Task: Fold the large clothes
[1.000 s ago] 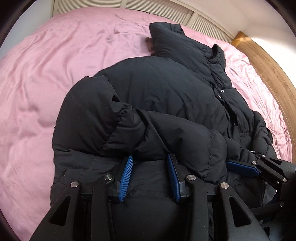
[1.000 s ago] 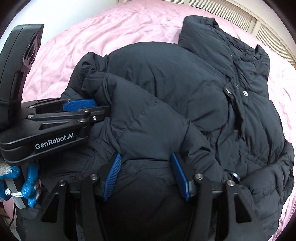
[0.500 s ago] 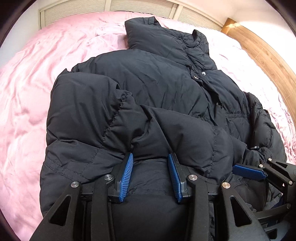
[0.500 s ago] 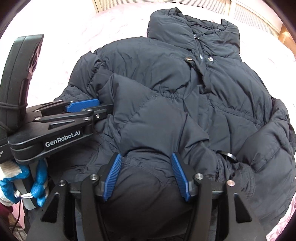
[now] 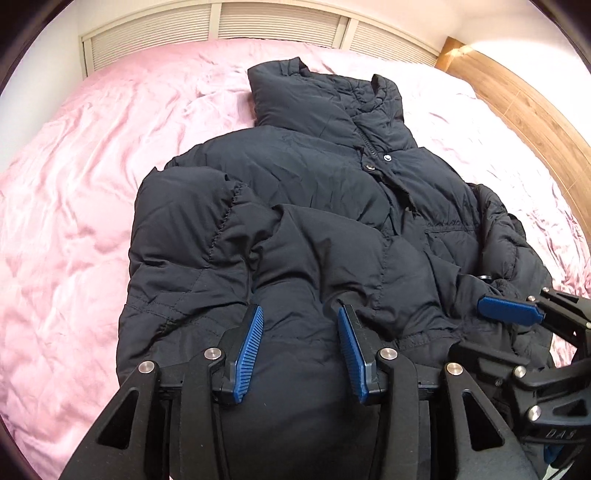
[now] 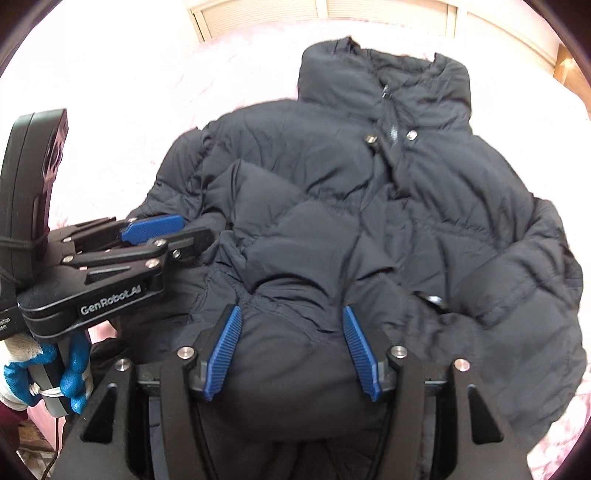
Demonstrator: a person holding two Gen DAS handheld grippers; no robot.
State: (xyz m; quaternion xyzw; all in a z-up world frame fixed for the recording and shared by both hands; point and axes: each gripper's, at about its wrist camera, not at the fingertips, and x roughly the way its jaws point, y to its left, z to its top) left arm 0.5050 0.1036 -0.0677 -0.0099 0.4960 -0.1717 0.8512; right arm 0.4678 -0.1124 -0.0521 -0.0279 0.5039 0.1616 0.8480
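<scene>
Between the opening jaws of the left gripper [image 5: 300,345], a bunched fold of the black jacket [image 5: 332,206] is held, the rest spread ahead on the pink bed [image 5: 92,177]. Between the right gripper's [image 6: 291,349] jaws, jacket hem is clamped likewise; a gloved hand [image 6: 44,373] is seen leftward.

A bed [image 5: 92,192] covered with a rumpled pink sheet [image 5: 66,258] carries everything. A black puffer jacket [image 5: 314,192] lies directly on the sheet, front side up, its collar toward the slatted white headboard [image 5: 280,22]. A wooden side rail [image 5: 524,110] borders the bed along the right.
</scene>
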